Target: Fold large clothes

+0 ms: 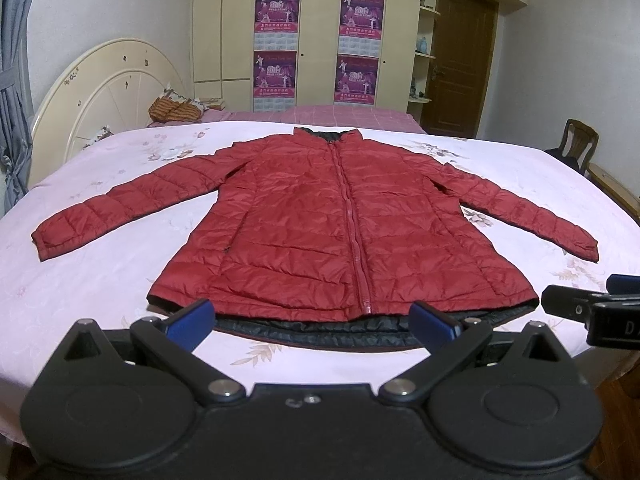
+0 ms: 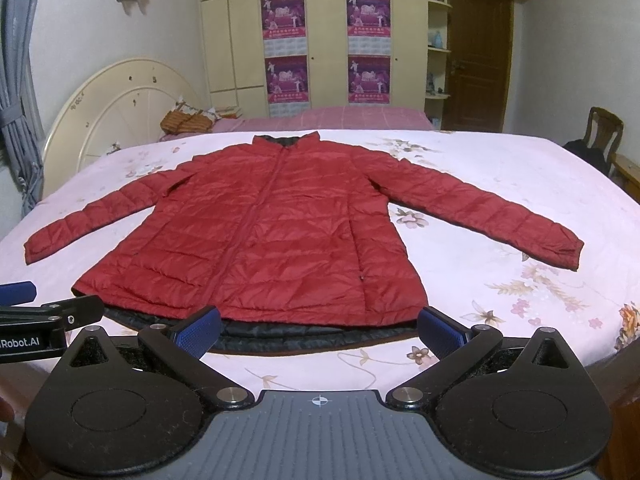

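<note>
Left wrist view shows the red quilted jacket [image 1: 340, 220] laid flat, front up and zipped, on the bed [image 1: 100, 292], collar away from the camera, hem nearest, both sleeves spread outward to either side. The left hand-held gripper [image 1: 312, 320] hangs just short of the hem with its blue pads spread wide apart, holding nothing; the right hand-held gripper [image 2: 320, 328] stands likewise released and empty, beside the other, also facing the hem. Judged from its puffed, stitched panels and glossy shell, the garment is light, soft and compressible, with no stiffness of its own, and the fabric looks slippery, so a shallow pinch may slide off. The dark lining [image 2: 280, 334] shows below the hem, indicating loose layers that could separate if only the top one is caught. Recommended holds: the left sleeve cuff [image 1: 44, 240] and the right sleeve cuff [image 2: 568, 250], or the hem corners, taking both layers together.
</note>
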Motion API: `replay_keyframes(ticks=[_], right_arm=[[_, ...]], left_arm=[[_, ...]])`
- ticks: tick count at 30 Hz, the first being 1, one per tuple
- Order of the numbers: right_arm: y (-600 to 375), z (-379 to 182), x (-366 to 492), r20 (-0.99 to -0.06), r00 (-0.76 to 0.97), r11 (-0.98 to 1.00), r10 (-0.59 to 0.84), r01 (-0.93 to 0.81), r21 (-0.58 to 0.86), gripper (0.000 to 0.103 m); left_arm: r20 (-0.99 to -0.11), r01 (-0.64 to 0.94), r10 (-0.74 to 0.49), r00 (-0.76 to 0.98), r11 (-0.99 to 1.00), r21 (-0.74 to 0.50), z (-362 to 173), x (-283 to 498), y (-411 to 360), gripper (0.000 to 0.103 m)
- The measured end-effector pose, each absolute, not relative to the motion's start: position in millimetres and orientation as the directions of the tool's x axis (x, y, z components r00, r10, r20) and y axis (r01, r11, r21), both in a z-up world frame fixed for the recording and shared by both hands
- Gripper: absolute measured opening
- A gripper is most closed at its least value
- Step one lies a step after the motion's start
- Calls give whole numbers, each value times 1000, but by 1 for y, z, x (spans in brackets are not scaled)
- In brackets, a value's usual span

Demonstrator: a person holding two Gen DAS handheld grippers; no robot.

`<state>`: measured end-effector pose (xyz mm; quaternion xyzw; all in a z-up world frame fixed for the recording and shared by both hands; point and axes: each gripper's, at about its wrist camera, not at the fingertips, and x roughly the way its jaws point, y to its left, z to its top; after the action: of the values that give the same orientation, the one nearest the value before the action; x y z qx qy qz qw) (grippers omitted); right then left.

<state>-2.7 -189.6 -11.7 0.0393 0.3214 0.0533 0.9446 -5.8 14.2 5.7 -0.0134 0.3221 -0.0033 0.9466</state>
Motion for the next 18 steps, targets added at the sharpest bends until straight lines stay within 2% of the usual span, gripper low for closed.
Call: replay_keyframes(ticks=[18], right_arm=[[-191,-11,-4,-602,790,992,118,-68,106,103]], left_arm=[[-610,-5,-13,792,1000,-28,6,-6,12,103]])
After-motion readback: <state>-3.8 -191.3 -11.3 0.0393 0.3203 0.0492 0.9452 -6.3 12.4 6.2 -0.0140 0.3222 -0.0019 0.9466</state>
